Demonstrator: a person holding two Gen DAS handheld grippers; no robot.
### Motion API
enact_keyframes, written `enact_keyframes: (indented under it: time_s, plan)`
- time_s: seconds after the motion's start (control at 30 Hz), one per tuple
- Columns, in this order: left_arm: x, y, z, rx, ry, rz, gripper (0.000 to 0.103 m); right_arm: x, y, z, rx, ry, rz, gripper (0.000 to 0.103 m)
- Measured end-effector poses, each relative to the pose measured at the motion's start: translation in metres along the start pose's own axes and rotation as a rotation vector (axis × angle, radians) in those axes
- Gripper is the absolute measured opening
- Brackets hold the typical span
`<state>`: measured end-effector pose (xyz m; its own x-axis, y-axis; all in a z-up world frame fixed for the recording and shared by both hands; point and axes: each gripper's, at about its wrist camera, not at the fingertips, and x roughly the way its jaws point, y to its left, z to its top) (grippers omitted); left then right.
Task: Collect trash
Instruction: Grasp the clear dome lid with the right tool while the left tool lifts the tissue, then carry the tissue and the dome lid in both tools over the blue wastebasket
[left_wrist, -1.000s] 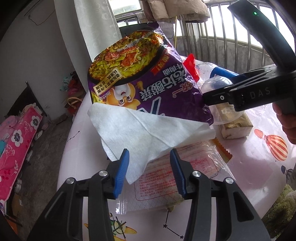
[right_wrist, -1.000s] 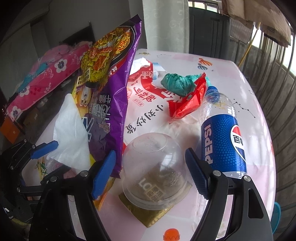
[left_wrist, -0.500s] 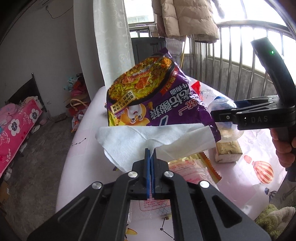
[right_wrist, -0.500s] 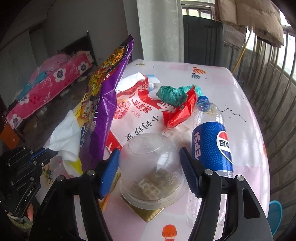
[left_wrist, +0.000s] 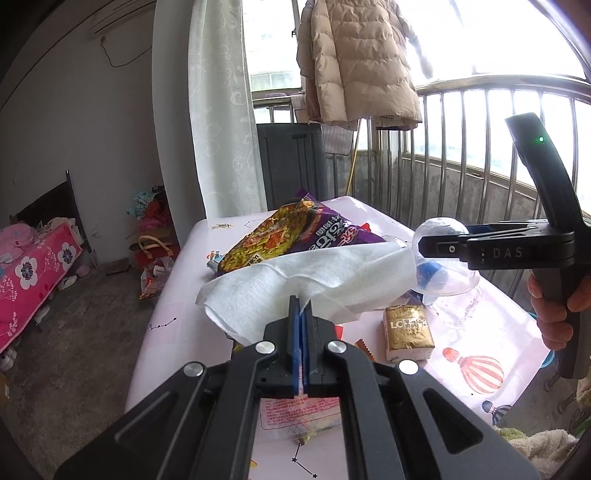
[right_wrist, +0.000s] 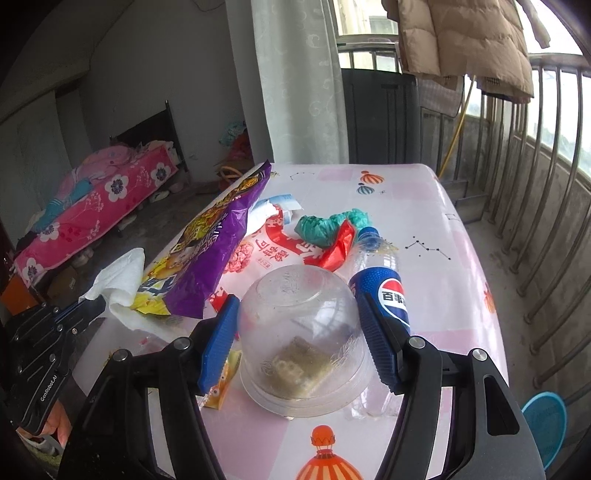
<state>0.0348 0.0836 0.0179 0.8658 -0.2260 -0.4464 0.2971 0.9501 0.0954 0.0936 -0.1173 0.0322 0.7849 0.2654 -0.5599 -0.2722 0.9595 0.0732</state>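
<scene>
While the left claw (left_wrist: 301, 314) pinches the white tissue (left_wrist: 314, 280), the right claw (right_wrist: 299, 328) grips the clear plastic cup (right_wrist: 301, 339); both next need lifting off the bench (right_wrist: 443, 206).

Right tongs (right_wrist: 299, 341) clamp an upturned clear plastic bowl (right_wrist: 301, 341) beside the Pepsi bottle (right_wrist: 384, 291).

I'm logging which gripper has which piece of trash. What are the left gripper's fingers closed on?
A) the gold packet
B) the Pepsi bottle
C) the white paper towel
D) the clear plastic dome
C: the left gripper is pinched shut on the white paper towel, while the clear plastic dome sits between the right gripper's fingers.
</scene>
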Motion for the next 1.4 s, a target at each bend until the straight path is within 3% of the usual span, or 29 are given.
enact_keyframes:
  time_s: [0.17,0.3,0.47,0.63,0.77,0.93,1.07,1.27,1.4]
  plan:
    - [-0.019,-0.009,0.005,-0.009,-0.039,-0.034,0.0,-0.017,-0.011,-0.002,0.037,-0.021,0.003,0.062]
    - [-0.03,-0.019,0.009,-0.031,-0.063,-0.148,0.0,-0.028,-0.02,-0.004,0.06,-0.038,0.003,0.062]
    - [-0.029,-0.036,0.014,-0.049,-0.041,-0.212,0.001,-0.047,-0.033,-0.009,0.086,-0.078,-0.02,0.062]
    - [-0.017,-0.049,0.032,-0.104,-0.006,-0.352,0.0,-0.075,-0.062,-0.017,0.16,-0.137,-0.078,0.062]
    - [0.009,-0.081,0.051,-0.058,0.047,-0.484,0.0,-0.106,-0.107,-0.031,0.285,-0.193,-0.165,0.062]
    - [0.06,-0.15,0.081,-0.018,0.151,-0.684,0.0,-0.136,-0.184,-0.064,0.557,-0.238,-0.321,0.062]
    - [0.106,-0.234,0.107,0.035,0.297,-0.795,0.0,-0.149,-0.245,-0.101,0.823,-0.269,-0.472,0.062]
    - [0.172,-0.381,0.108,0.149,0.546,-0.858,0.001,-0.155,-0.316,-0.163,1.075,-0.266,-0.605,0.062]
    - [0.209,-0.47,0.08,0.289,0.622,-0.798,0.001,-0.152,-0.352,-0.201,1.197,-0.251,-0.648,0.062]
